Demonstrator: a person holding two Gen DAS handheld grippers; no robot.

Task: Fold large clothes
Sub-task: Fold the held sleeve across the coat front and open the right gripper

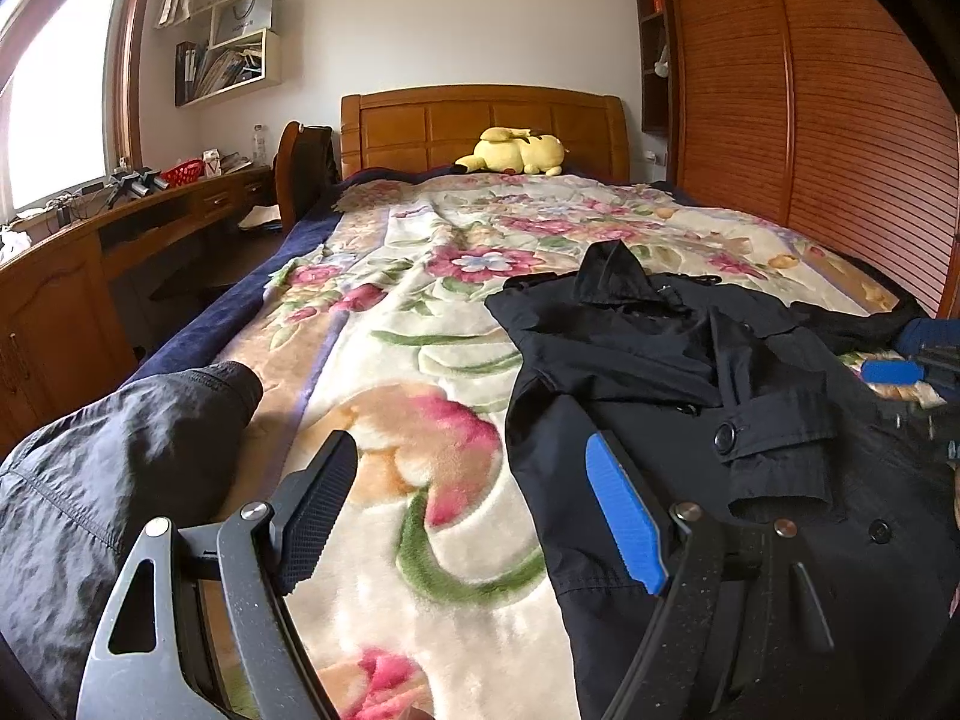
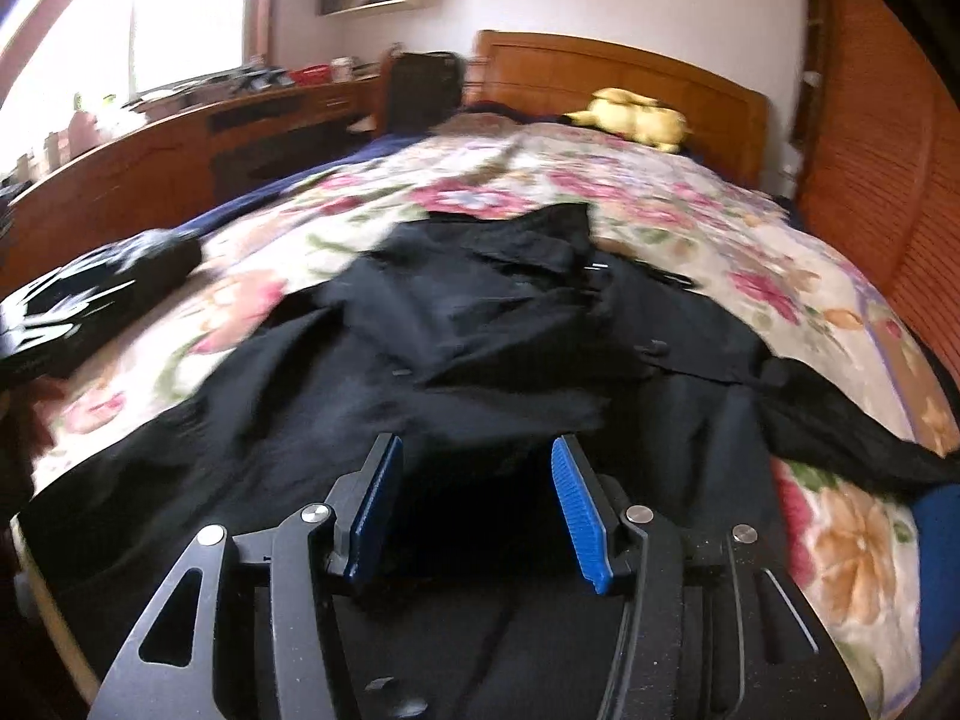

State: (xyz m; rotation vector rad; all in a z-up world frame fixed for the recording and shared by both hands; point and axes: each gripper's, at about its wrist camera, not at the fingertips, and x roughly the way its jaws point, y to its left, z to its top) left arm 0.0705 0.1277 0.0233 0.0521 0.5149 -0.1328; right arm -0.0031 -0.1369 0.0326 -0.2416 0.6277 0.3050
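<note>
We are partway through folding the coat. It lies on the bed, toward the right side and the foot, collar toward the headboard. One sleeve is already laid across its front, cuff near the buttons. The other sleeve seems to stretch out to the left over the blanket, though we cannot trace where it joins the body.

Our left tool hovers with its jaws wide and nothing between them, over the blanket just beside the coat's left edge. Our right tool hangs low over the coat's lower part, jaws about half apart; the view is blurred, but the pads appear to press on no cloth, so we take it as empty.

The step in hand looks like the gap between two folds. Next we probably need the left sleeve: close the left tool on its cuff and carry it across the chest to match the other. It is thin, slack fabric, so a pinch near the cuff seam should hold best.

There is plenty of open blanket toward the headboard and to the left. The right side is tighter, with the wardrobe close by and some dark cloth trailing toward that edge of the bed.
</note>
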